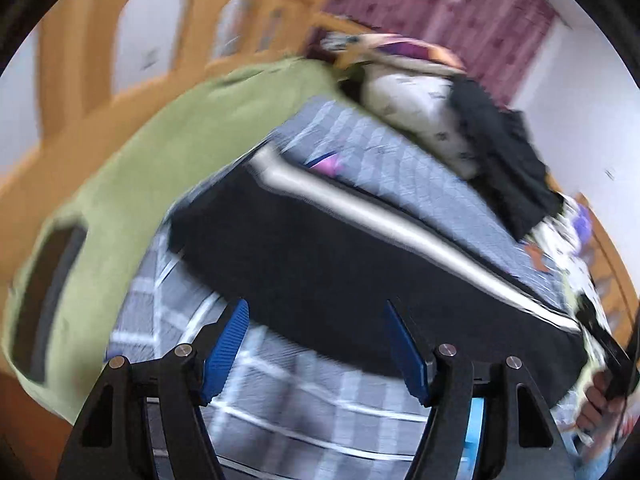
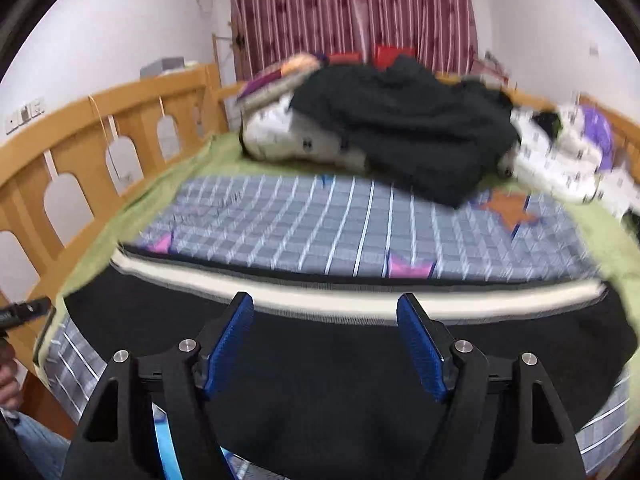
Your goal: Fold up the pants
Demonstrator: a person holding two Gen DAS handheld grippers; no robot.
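1. Nearest in the right wrist view, the right gripper point(image 2: 325, 344) hangs over the black pants with a cream side stripe point(image 2: 360, 364). Its blue ribbed pads point(image 2: 420, 344) stand apart and nothing is between them.
2. The left gripper point(image 1: 316, 350) is likewise spread and empty above the same garment point(image 1: 320, 256). Its pads point(image 1: 226, 350) frame checked cloth and the dark near edge.
3. The pants lie flat on the grey-blue checked quilt point(image 2: 340, 216), near the bed's front edge. Their long axis runs side to side across the right view, parallel to that edge, with the cream stripe point(image 2: 320, 298) along the far side. Which end is the waist I cannot tell.
4. As I see it, the first risk is pinching the quilt along with the pants. Both are soft layers touching each other, so a deep bite would drag the bedding into the fold.
5. A second risk: if the two grippers bite unevenly along the length, the fold comes out skewed and the stripe wanders.
6. Both views are smeared, so aim could be poor and a grab could land short.
7. Farther back, a heap of dark clothing over white patterned pillows point(image 2: 404, 128) sits near the quilt's far edge. A wide swing could snag it.
8. Beyond stand the wooden bed rail point(image 2: 100, 136) and the red patterned curtain point(image 2: 352, 12).
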